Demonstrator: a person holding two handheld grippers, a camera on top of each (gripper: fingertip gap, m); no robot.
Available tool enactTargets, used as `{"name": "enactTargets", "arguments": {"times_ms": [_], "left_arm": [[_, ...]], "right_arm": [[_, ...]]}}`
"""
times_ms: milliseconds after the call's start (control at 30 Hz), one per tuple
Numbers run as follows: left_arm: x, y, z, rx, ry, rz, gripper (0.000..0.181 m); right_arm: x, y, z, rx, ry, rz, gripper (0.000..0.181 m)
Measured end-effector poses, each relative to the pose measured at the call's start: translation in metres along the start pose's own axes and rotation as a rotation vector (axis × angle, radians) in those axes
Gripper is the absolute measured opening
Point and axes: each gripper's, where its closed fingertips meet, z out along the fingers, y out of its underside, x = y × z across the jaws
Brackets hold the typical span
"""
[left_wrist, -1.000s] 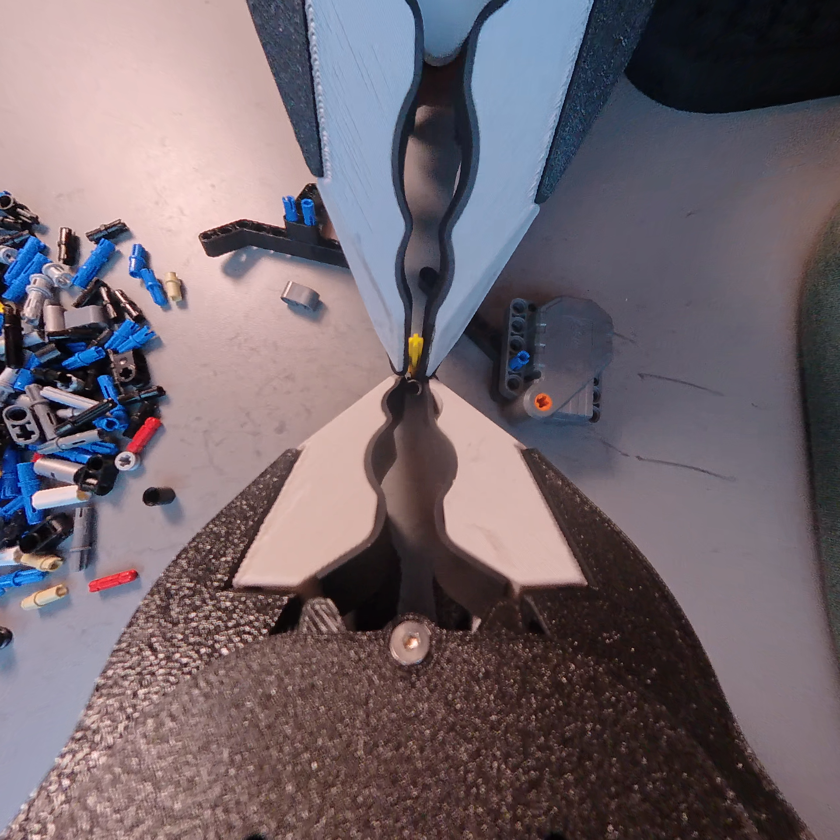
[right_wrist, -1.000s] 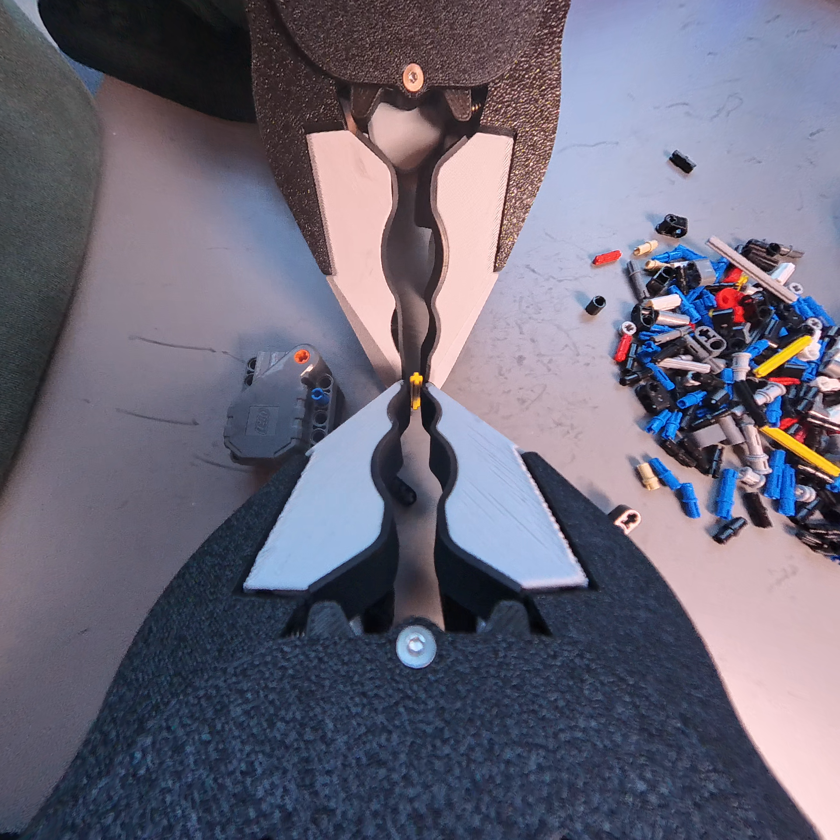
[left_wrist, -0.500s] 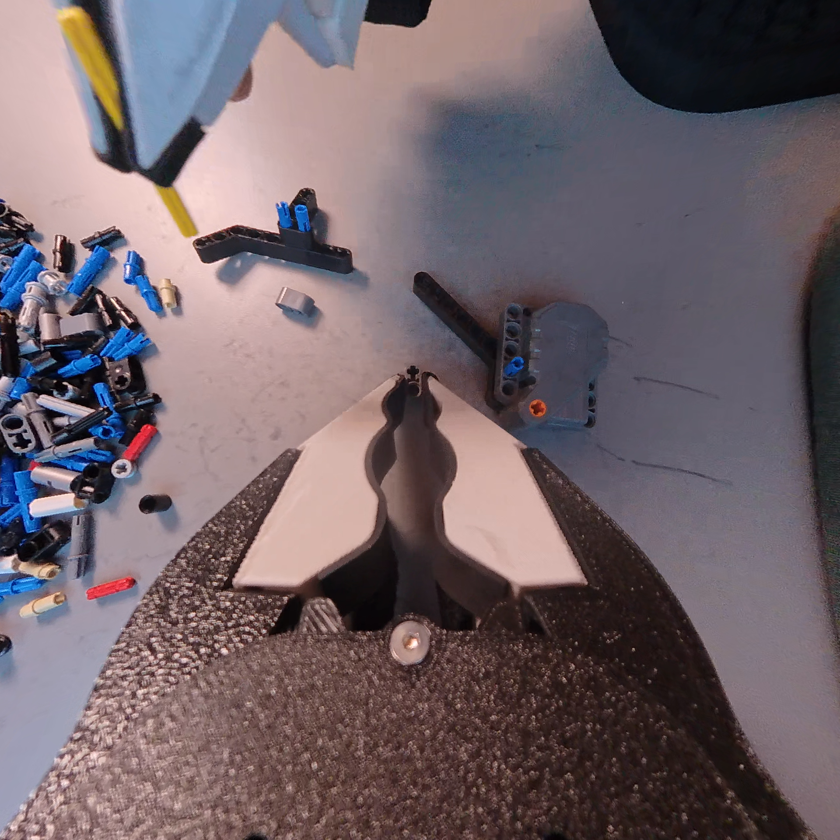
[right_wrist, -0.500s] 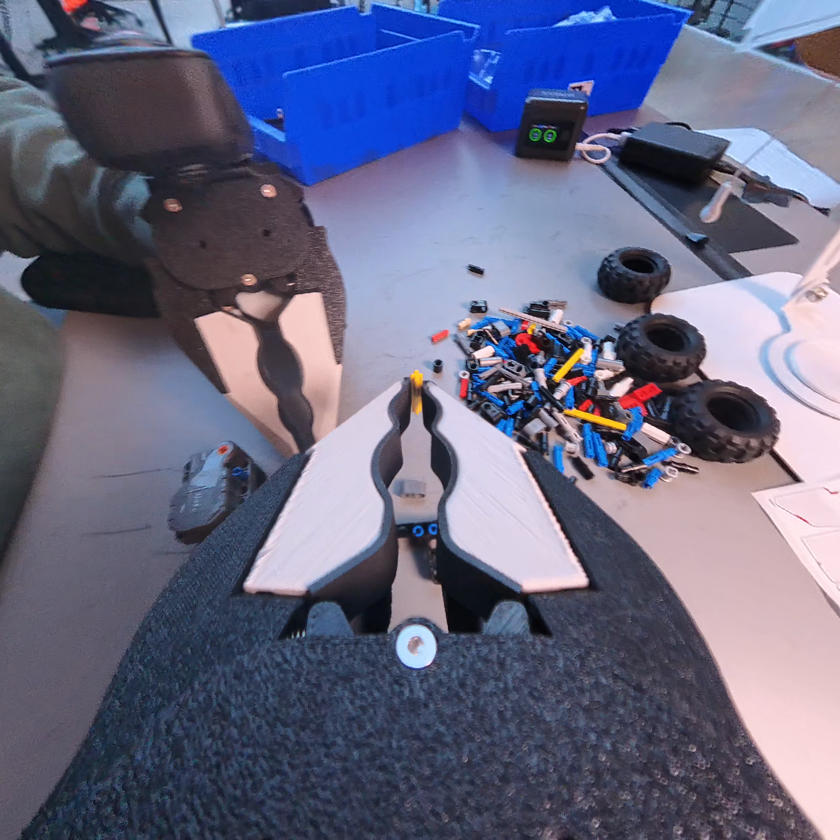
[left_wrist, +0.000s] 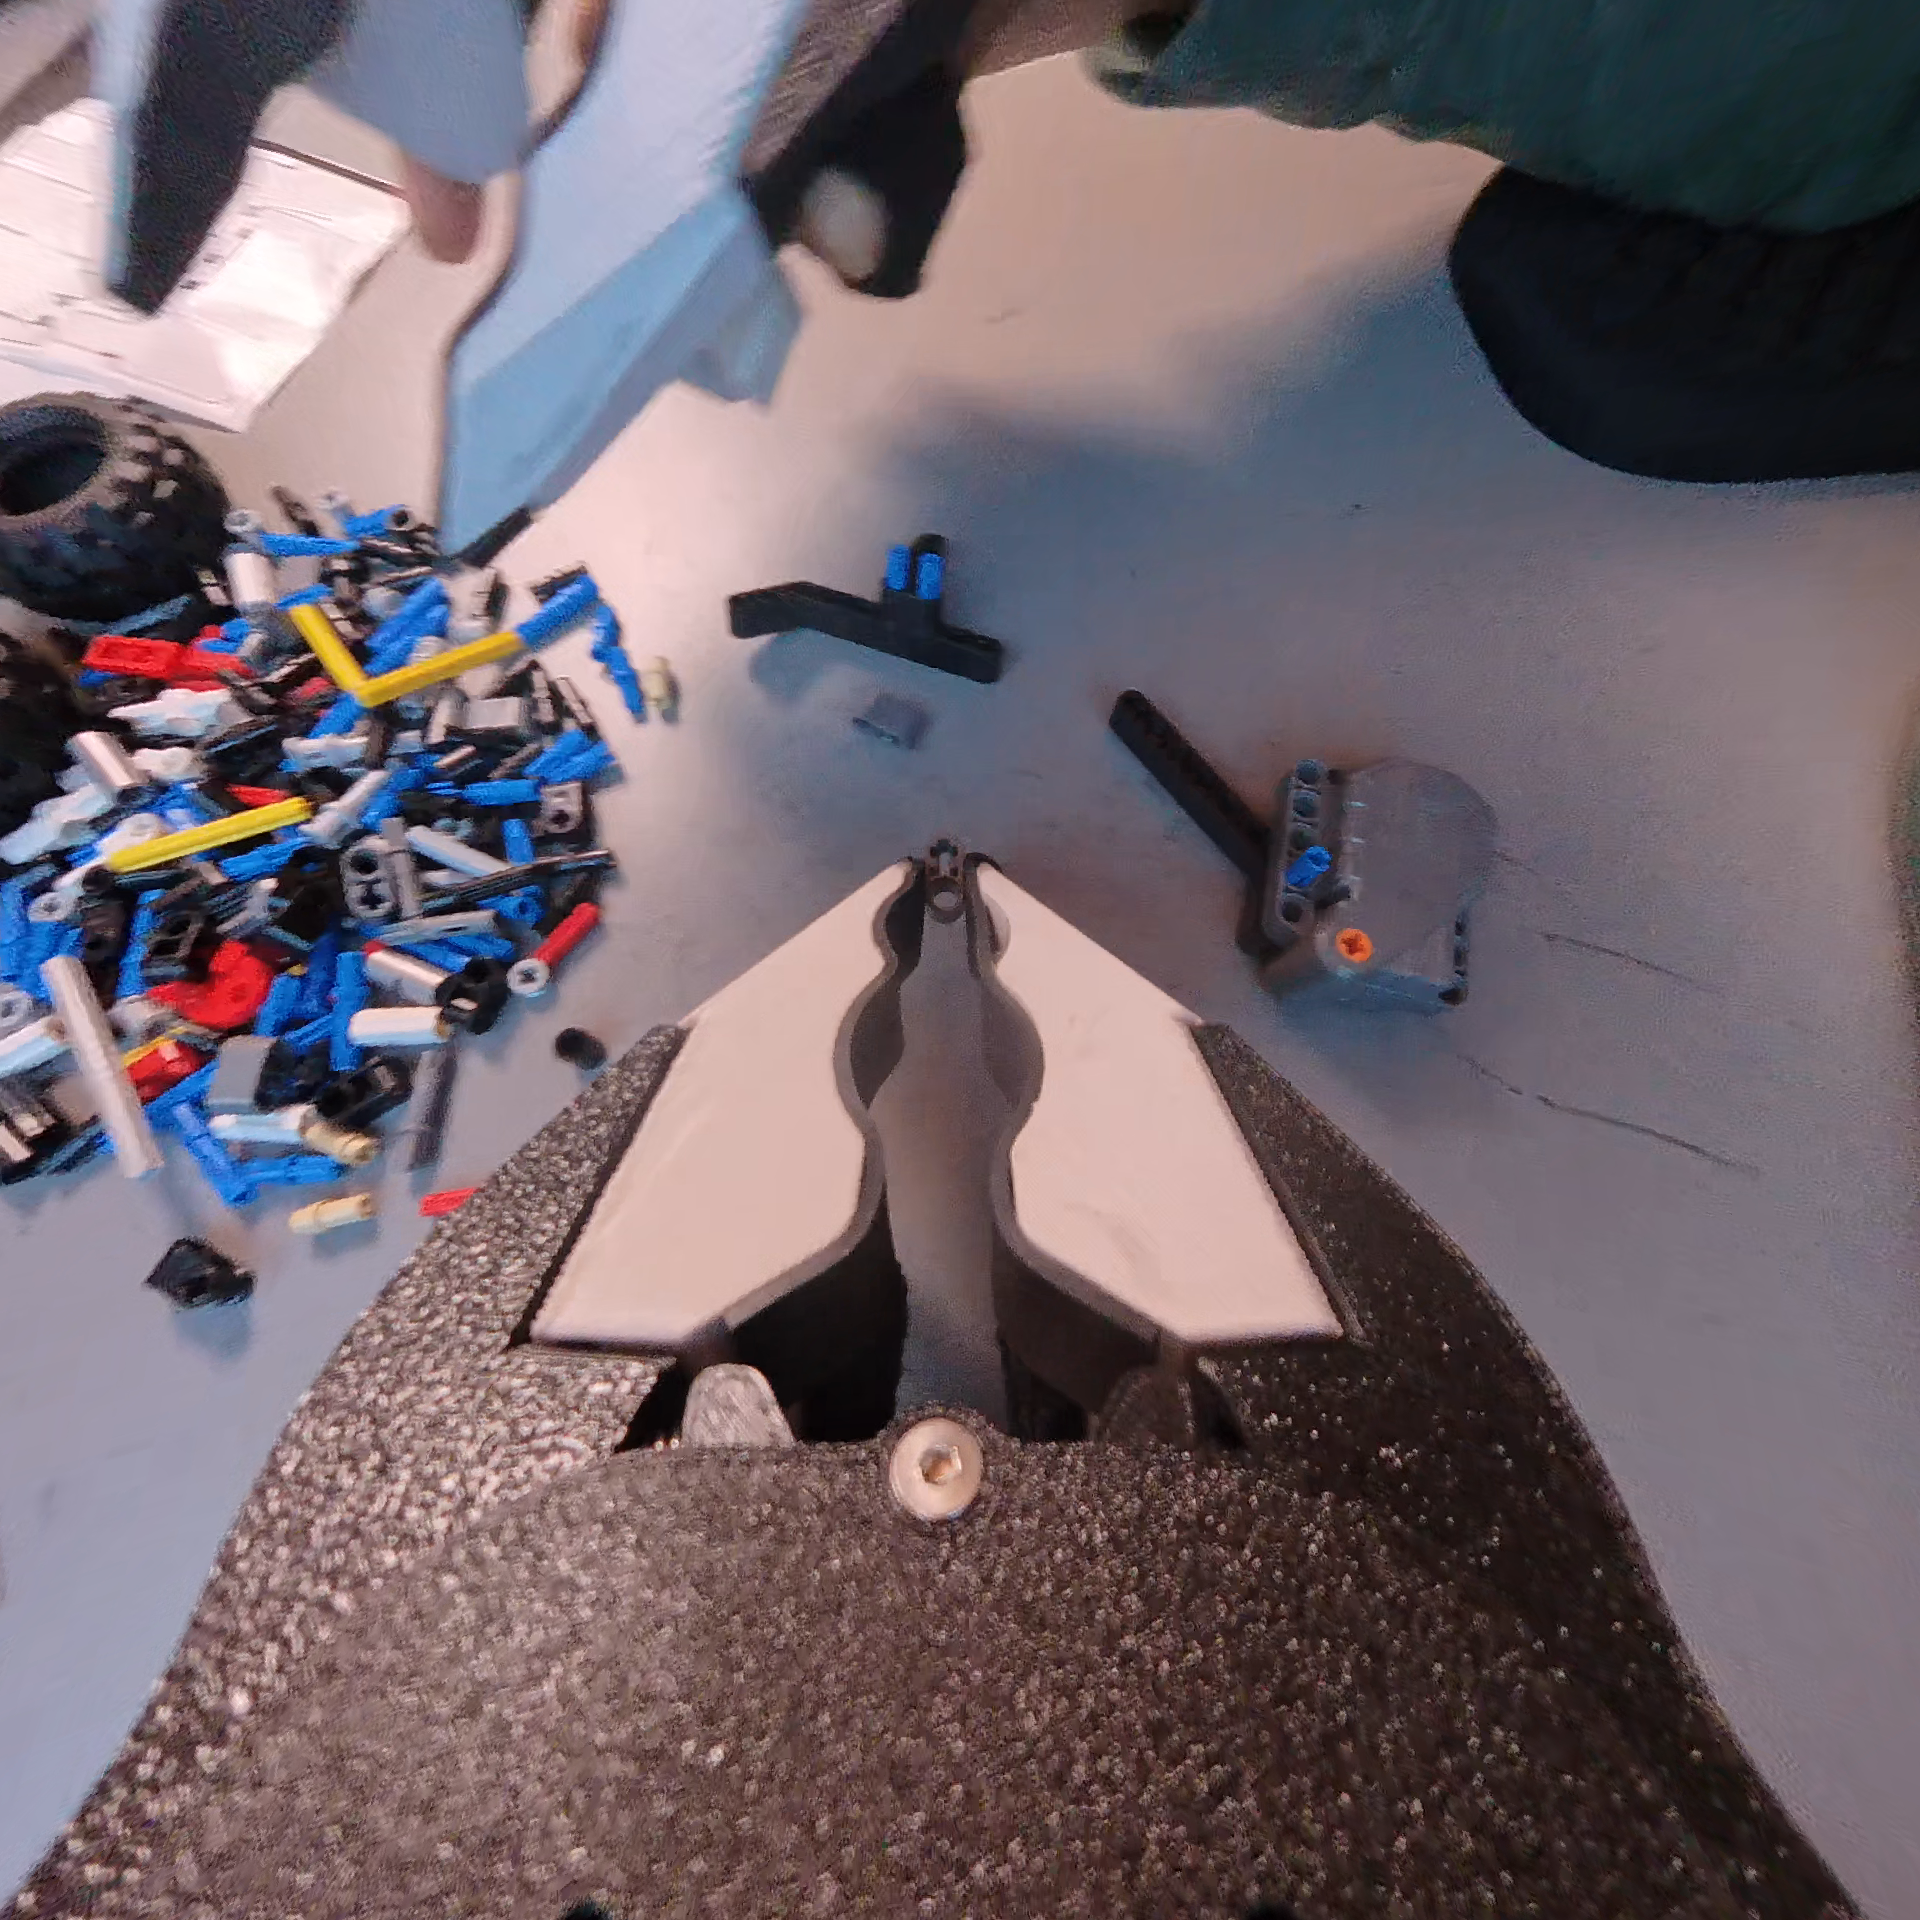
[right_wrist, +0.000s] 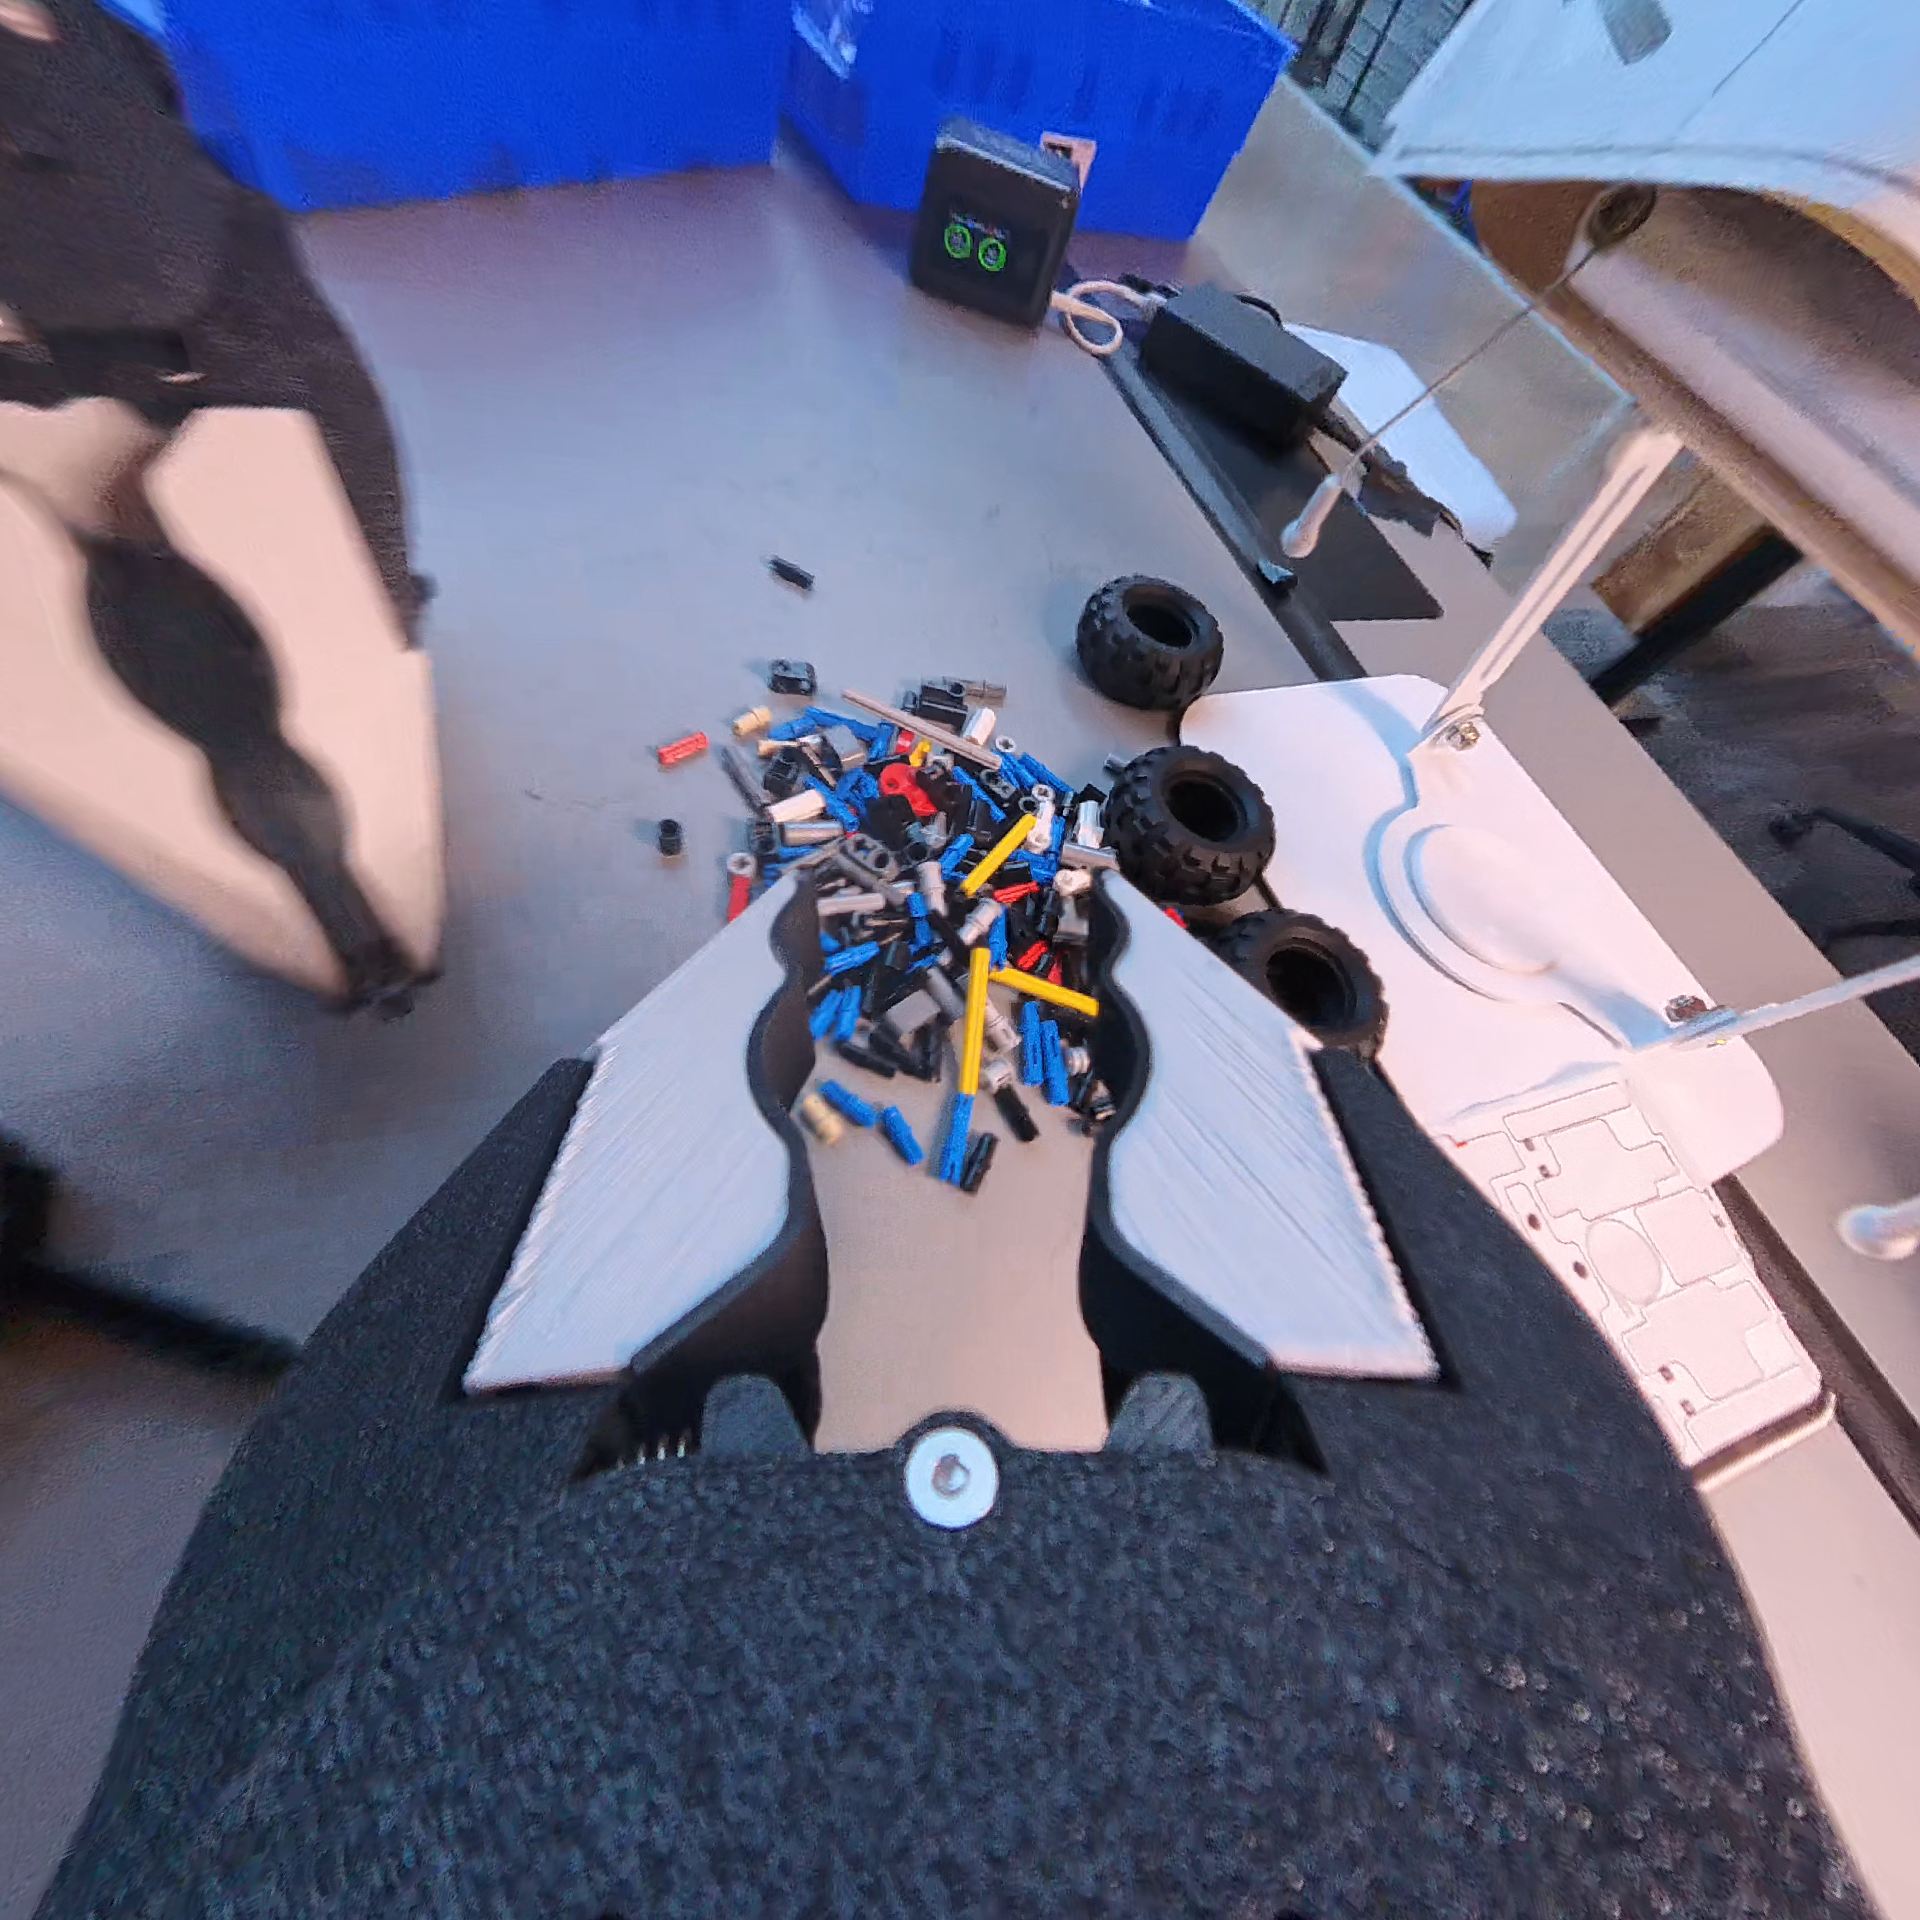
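Note:
My left gripper is shut on a small dark connector piece pinched at its tips, above the grey table. It shows blurred at the left of the right wrist view. My right gripper is open and empty, hanging over a pile of small blue, black, grey and yellow building parts. A yellow axle lies on the pile between its fingers. The right gripper's finger shows blurred at the top left of the left wrist view, above the same pile.
A grey motor block joined to a black beam, a black beam with blue pins and a small grey piece lie ahead of the left gripper. Three black tyres, a white lamp base, blue bins and a black device stand around the pile.
The grippers were tip to tip with a yellow axle between them. The right gripper pulled away with the axle, swung over the pile and opened. The left stays shut on the connector.

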Motion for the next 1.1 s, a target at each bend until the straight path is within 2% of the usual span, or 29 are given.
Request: {"name": "enactTargets", "arguments": {"times_ms": [67,133,233,400,467,533,600,700,767,867,933,1000,1033,1067,1100], "left_arm": [[-0.024,-0.004,-0.006,0.022,-0.084,-0.023,0.007],[-0.055,-0.009,-0.012,0.038,-0.178,-0.042,0.007],[-0.095,-0.015,-0.014,0.037,-0.284,-0.027,0.007],[-0.122,-0.017,-0.006,0.017,-0.35,-0.029,0.044],[-0.121,-0.018,-0.005,0.035,-0.341,-0.04,0.055],[-0.119,-0.02,-0.008,0.052,-0.337,-0.033,0.058],[-0.117,-0.023,-0.012,0.071,-0.323,-0.042,0.058],[-0.11,-0.028,-0.023,0.119,-0.293,-0.062,0.046],[-0.095,-0.032,-0.03,0.163,-0.22,-0.09,0.029],[-0.061,-0.04,-0.037,0.236,-0.082,-0.117,0.013],[-0.041,-0.04,-0.034,0.233,-0.033,-0.108,0.016],[-0.024,-0.036,-0.028,0.206,-0.002,-0.095,0.022],[-0.017,-0.033,-0.025,0.194,0.01,-0.09,0.025],[-0.01,-0.031,-0.023,0.185,0.023,-0.09,0.027],[-0.005,-0.029,-0.022,0.181,0.04,-0.092,0.028]], "right_arm": [[-0.017,0.004,-0.02,-0.024,-0.081,-0.014,0.039],[-0.04,0.02,-0.032,-0.108,-0.186,-0.018,0.036],[-0.069,0.041,-0.035,-0.227,-0.286,-0.032,0.034],[-0.084,0.06,-0.023,-0.36,-0.33,-0.036,0.031],[-0.084,0.064,-0.019,-0.392,-0.326,-0.021,0.03],[-0.084,0.068,-0.017,-0.422,-0.329,-0.002,0.027],[-0.087,0.07,-0.016,-0.436,-0.348,0.015,0.016],[-0.083,0.062,-0.015,-0.393,-0.351,0.008,0.014],[-0.067,0.039,-0.012,-0.289,-0.308,0.057,0.014],[-0.023,0.01,0.002,-0.155,-0.168,0.091,0.014],[-0.003,0.009,0.018,-0.149,-0.115,0.093,0.014],[0.006,0.02,0.038,-0.183,-0.087,0.117,0.014],[0.012,0.027,0.046,-0.195,-0.052,0.122,0.02],[0.016,0.031,0.052,-0.191,-0.03,0.129,0.036],[0.019,0.03,0.053,-0.168,-0.014,0.144,0.044]]}}
